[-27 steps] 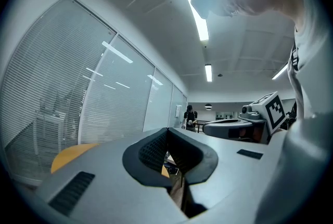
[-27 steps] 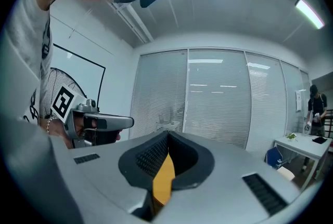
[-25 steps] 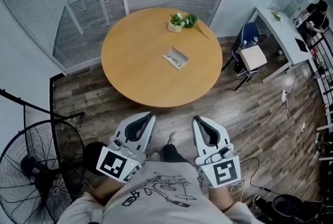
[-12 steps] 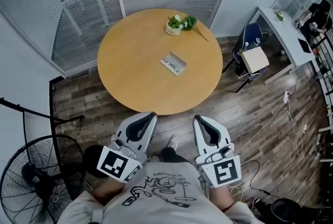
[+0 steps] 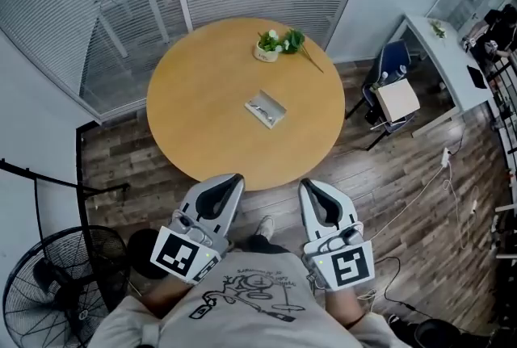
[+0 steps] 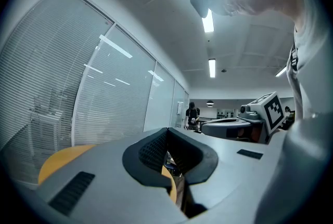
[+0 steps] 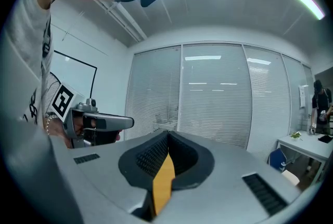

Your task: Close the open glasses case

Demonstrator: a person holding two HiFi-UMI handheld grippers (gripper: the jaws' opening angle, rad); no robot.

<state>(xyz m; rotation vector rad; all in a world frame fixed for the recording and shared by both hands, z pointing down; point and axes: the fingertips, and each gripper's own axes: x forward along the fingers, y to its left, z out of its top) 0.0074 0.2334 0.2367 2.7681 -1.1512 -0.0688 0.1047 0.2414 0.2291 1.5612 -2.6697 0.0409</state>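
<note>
Edging closer to round table (image 5: pixel 194 112) than second ago; finding open glasses case (image 5: pixel 266 109) mid-table, well apart from left gripper (image 5: pixel 230 179) and right gripper (image 5: pixel 310 186); holding both at waist, jaws pressed together, empty; needing long reach yet

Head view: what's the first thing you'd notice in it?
The big round orange table fills the middle, with a small open glasses case lying near its centre and a little plant by the far edge. At the bottom, the left gripper and right gripper, both shut, point toward it, well short of the case.
</note>
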